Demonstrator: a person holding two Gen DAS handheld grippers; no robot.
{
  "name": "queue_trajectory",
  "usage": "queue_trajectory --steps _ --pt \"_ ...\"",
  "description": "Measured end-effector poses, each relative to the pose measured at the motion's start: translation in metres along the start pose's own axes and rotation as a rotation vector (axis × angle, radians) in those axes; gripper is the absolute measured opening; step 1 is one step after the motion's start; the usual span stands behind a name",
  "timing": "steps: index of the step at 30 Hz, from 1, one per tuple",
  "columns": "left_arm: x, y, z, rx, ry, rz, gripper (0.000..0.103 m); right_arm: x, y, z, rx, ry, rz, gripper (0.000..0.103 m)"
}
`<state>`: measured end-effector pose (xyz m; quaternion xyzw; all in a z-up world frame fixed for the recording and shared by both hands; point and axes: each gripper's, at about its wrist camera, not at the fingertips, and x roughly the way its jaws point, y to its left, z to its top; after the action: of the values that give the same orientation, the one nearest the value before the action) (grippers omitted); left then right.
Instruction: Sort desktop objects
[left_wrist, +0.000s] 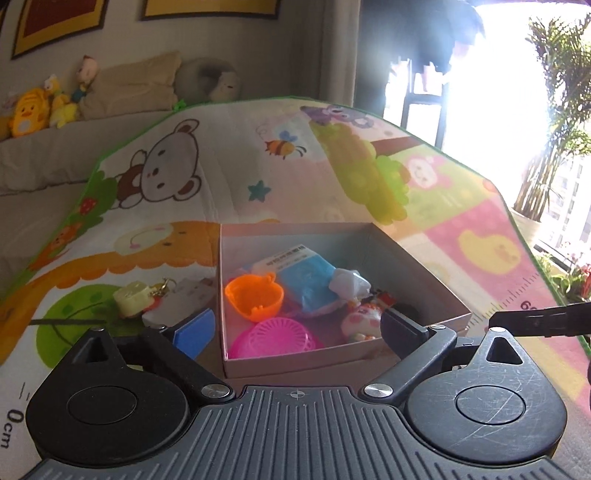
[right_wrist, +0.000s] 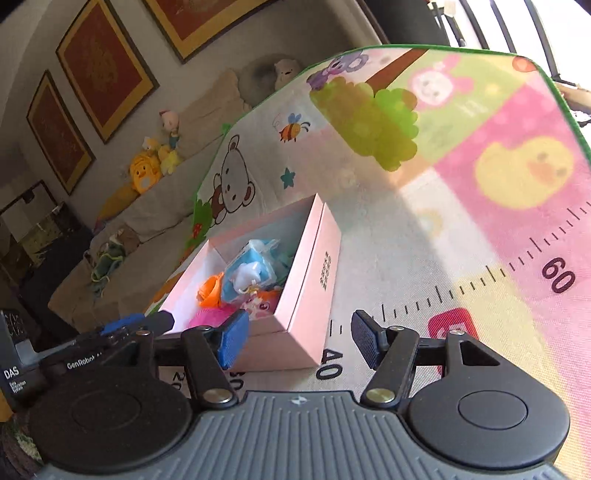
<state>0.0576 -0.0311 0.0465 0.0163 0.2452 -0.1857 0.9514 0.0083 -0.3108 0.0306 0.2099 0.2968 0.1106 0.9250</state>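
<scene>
Pink box (left_wrist: 343, 360) holds toys — both tools (left_wrist: 297, 328) (right_wrist: 299, 341) gape.

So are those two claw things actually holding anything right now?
No. The left gripper is open over the pink box, and the right gripper is open beside it, both empty.

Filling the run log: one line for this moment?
left gripper: open, empty | right gripper: open, empty | keychain: outside box

A desk (left_wrist: 236, 177) wears a bright cartoon mat (left_wrist: 461, 206). On the mat sit a pink box (left_wrist: 295, 363) full of toys and, just beside it, a yellow keychain toy (left_wrist: 131, 297).
</scene>
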Motion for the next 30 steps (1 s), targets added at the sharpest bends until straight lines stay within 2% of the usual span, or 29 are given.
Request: queue_trajectory --steps 3,5,8,10,12,14,16,20,22,23,28,30 --pt "-0.012 -0.008 -0.004 0.024 0.020 -0.021 0.101 -0.004 0.017 -0.006 -0.135 0.066 -0.048 0.062" --pt "-0.022 -0.015 -0.009 0.030 0.061 -0.078 0.101 -0.014 0.025 -0.010 -0.207 0.116 -0.036 0.064" --pt "-0.046 -0.034 -0.022 0.082 0.097 -0.281 0.101 -0.026 0.037 -0.015 -0.300 0.153 -0.091 0.070" --pt "-0.062 -0.048 -0.031 0.129 0.125 -0.400 0.101 -0.029 0.037 -0.015 -0.298 0.134 -0.142 0.070" --pt "-0.075 -0.062 -0.039 0.169 0.176 -0.512 0.101 -0.025 0.027 -0.009 -0.221 0.087 -0.218 0.070" --pt "-0.084 -0.074 -0.047 0.216 0.241 -0.608 0.101 -0.019 0.018 -0.004 -0.152 0.030 -0.297 0.071" --pt "-0.089 -0.090 -0.061 0.268 0.340 -0.689 0.101 -0.014 0.015 -0.004 -0.118 -0.023 -0.349 0.073" --pt "-0.090 -0.111 -0.078 0.306 0.488 -0.768 0.098 -0.005 0.011 -0.007 -0.059 -0.058 -0.344 0.076" --pt "-0.090 -0.118 -0.082 0.317 0.536 -0.802 0.078 -0.002 0.011 -0.009 -0.039 -0.066 -0.340 0.076" --pt "-0.091 -0.122 -0.085 0.326 0.559 -0.815 0.076 -0.001 0.012 -0.010 -0.031 -0.075 -0.340 0.076" --pt "-0.095 -0.138 -0.096 0.382 0.620 -0.835 0.072 0.001 0.015 -0.018 -0.014 -0.104 -0.349 0.077" --pt "-0.098 -0.144 -0.099 0.422 0.634 -0.826 0.065 0.001 0.015 -0.021 -0.011 -0.103 -0.350 0.077"
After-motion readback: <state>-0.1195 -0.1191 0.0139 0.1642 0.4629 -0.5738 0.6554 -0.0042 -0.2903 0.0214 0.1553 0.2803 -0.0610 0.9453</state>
